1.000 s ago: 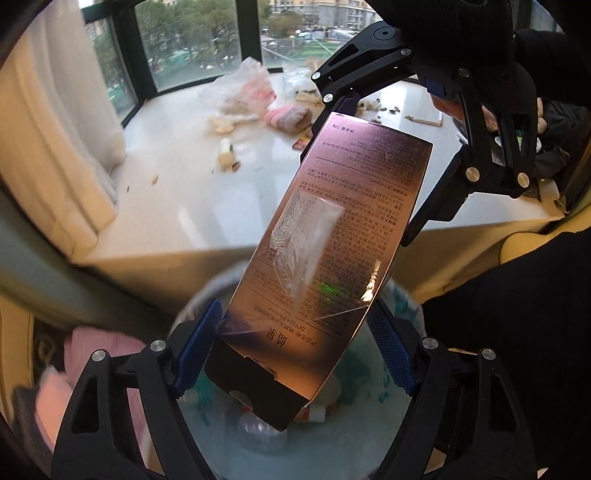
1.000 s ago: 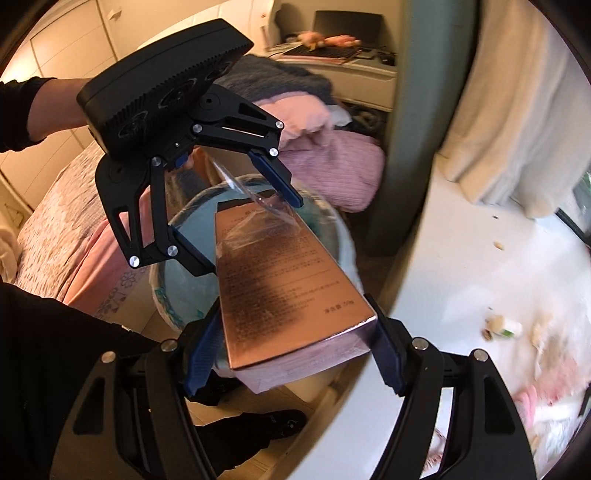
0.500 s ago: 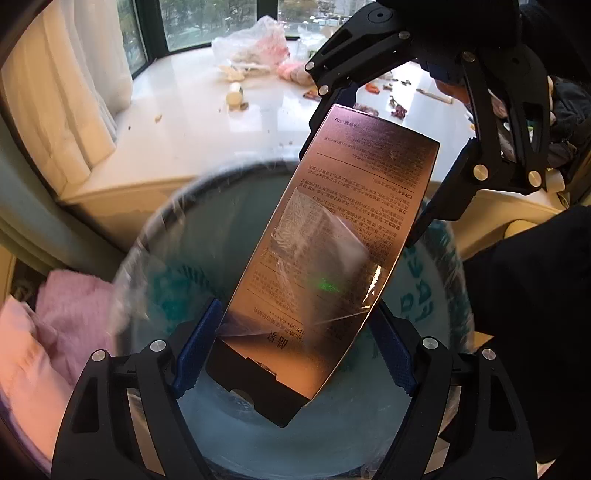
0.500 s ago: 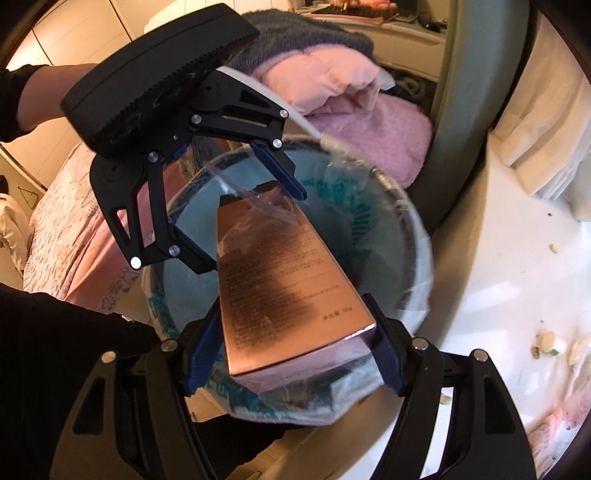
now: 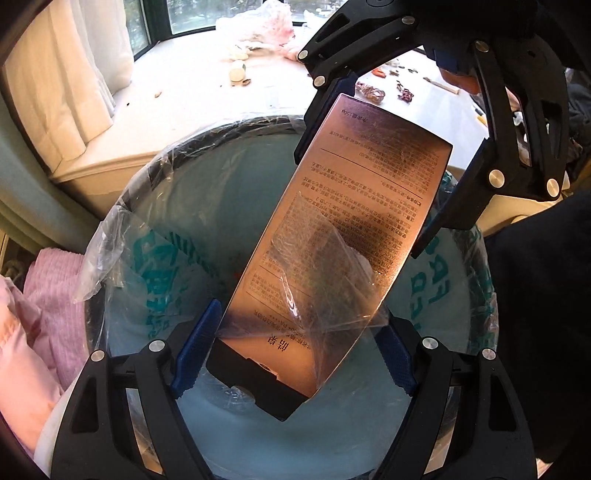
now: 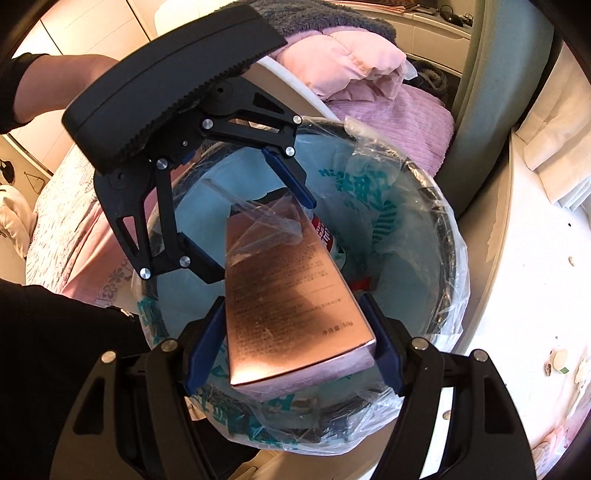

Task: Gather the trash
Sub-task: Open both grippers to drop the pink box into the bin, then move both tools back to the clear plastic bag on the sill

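A long copper-pink box with printed text and torn clear wrap is held at both ends over a trash bin lined with a blue-printed plastic bag. My left gripper is shut on its black-flapped near end. My right gripper is shut on the other end. In the right wrist view the bin lies right below the box, with a red-labelled container inside. Each gripper shows in the other's view, the right one and the left one.
A white window ledge beyond the bin carries loose scraps, a plastic bag and small litter. A white curtain hangs at the left. Pink and purple bedding lies beside the bin. My dark sleeve is close.
Both grippers have carried the box from beside the ledge to right over the bin's mouth and lower toward it. The bin now fills both views.
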### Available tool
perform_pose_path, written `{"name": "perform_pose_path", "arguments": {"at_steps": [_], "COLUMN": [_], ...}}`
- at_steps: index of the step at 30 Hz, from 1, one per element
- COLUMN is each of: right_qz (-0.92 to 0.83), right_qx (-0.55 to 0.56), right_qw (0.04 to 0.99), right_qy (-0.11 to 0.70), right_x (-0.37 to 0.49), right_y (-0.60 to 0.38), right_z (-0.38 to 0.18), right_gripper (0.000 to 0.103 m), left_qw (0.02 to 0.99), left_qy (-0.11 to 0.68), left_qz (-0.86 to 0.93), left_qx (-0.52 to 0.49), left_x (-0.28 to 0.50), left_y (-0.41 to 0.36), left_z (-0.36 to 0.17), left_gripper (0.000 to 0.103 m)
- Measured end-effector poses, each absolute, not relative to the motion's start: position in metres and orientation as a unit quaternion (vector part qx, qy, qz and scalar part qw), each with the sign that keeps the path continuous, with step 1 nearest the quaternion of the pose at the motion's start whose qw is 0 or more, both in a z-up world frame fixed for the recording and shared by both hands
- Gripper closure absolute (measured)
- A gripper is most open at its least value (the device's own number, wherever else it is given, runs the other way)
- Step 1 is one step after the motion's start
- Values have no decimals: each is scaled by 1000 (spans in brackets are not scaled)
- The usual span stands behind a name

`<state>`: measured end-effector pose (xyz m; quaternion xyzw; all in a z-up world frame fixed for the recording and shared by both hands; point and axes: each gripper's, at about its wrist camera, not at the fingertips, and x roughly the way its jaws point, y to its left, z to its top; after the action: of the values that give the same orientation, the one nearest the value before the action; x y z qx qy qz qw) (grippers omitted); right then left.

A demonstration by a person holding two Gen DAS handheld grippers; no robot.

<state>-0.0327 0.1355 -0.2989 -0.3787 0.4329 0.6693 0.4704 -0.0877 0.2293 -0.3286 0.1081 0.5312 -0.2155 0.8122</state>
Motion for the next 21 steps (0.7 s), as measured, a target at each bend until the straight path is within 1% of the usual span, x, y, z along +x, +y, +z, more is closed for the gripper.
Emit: {"name": "perform_pose_path", "arguments": {"at_steps": [2,3,4,5,6,13,21], "right_qz": [669,668,666,664,662,641,585], "right_qx": [-376,-374,-374,-374,-372,-348,-317], "right_qw": [476,479,482,489,495,553,628], "right_qy": [430,429,428,426,422,403,404], "right_x": [-34,-34,-35,-36,-36,-27,0], "right_y": [134,133,133,132,130,118,88], "right_z": [-299,-299,-299,-298,-296,-276,-255], "right_gripper": [34,34,30,24,15,14,14], "left_qw": [813,815,817,820,822,831,839], "left_qy": [530,528,524,520,517,503,482], "left_qz": [-213,-212,-210,-207,-206,-202,-211], "left_qx": [110,111,113,114,116,127,140], "left_x": [-88,-88,-91,-92,-92,-90,-71], "left_y": [229,229,227,227,226,222,206], "left_z": [-328,-326,-324,-321,-319,-302,-277], "left_gripper": [24,20,15,8,6,6,6]}}
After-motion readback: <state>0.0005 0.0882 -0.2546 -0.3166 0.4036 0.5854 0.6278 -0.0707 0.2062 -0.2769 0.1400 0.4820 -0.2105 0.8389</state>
